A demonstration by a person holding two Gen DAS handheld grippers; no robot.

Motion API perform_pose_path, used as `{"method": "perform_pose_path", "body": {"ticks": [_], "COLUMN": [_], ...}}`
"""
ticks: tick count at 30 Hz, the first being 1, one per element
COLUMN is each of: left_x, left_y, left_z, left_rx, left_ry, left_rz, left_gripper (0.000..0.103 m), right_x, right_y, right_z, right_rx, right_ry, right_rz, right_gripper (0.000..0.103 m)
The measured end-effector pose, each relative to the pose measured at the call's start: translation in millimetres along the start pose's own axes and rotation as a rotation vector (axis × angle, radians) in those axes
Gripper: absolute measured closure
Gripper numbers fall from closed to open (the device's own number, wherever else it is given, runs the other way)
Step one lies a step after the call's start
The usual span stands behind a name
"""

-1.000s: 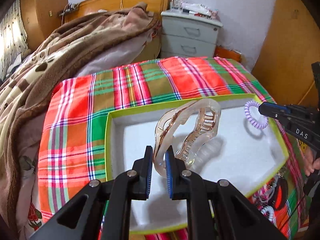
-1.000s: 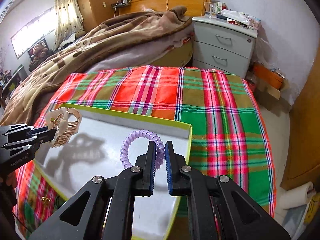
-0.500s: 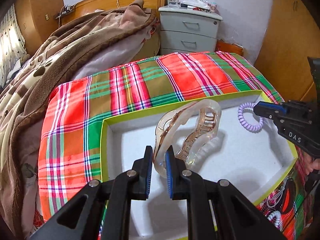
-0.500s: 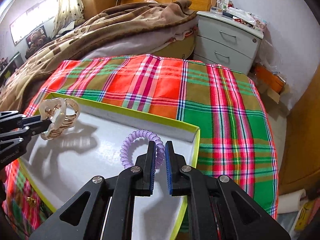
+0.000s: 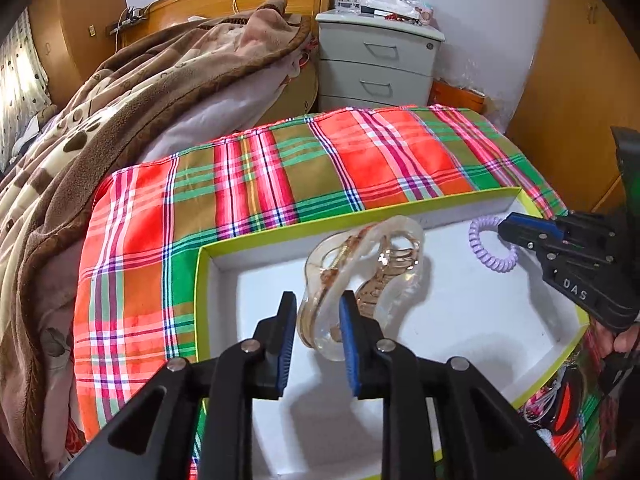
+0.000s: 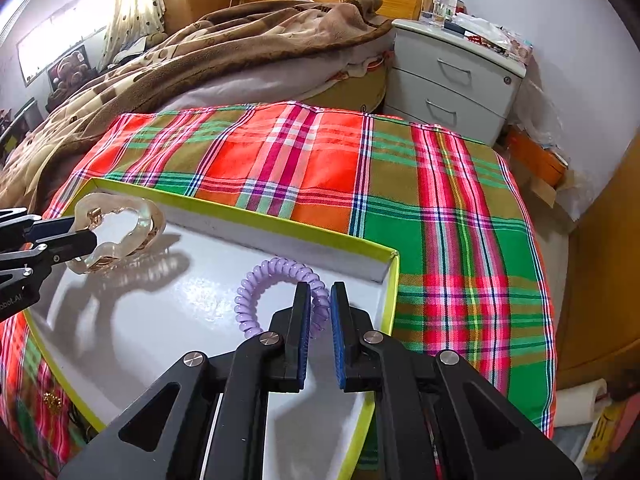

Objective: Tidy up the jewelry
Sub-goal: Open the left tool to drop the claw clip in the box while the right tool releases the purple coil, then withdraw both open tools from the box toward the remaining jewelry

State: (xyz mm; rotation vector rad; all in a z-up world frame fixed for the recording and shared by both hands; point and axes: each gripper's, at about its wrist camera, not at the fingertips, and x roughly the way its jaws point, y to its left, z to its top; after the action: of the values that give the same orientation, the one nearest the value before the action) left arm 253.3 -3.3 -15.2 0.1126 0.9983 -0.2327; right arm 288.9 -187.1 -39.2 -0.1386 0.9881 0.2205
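The left gripper [image 5: 316,322] is opening around the clip [image 5: 362,276], which is resting near the tray's [image 5: 208,276] left edge; it should spread fully before lifting away. The right gripper [image 6: 320,312] is clamping the coil tie [image 6: 276,292] by the far right corner, low enough to release gently.

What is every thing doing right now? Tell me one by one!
Left gripper: opening, hair claw between its pads.
Hair claw: closed, in the box.
Right gripper: shut on hair tie.
Hair tie: pinched, over the box.
Box: open.
Drawers: shut.
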Motion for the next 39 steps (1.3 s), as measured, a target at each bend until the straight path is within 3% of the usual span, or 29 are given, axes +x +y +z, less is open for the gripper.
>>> {"method": "perform_pose_path", "body": {"ticks": [4, 19, 24, 39], "left_x": [-1, -36, -56, -106], "left_y": [1, 2, 2, 2], "left_z": [3, -3, -20, -97], "left_rx": [-0.02, -0.065, -0.071, -0.105], "left_ry": [-0.005, -0.082, -0.099, -0.162], "left_rz": [-0.024, -0.108, -0.143, -0.125], "left_gripper": [0.068, 0.058, 0.055, 0.055], "right_x": [-1, -34, -60, -127], "right_y": [-1, -1, 0, 2], "right_z": [1, -5, -18, -77], "right_rx": [0.013, 0.047, 0.062, 0.115], "right_ry": [-0.009, -0.098, -0.138, -0.217], "right_rz": [0.017, 0.061, 0.077, 0.071], "right_gripper": [0.084, 0.08, 0.068, 0.068]}}
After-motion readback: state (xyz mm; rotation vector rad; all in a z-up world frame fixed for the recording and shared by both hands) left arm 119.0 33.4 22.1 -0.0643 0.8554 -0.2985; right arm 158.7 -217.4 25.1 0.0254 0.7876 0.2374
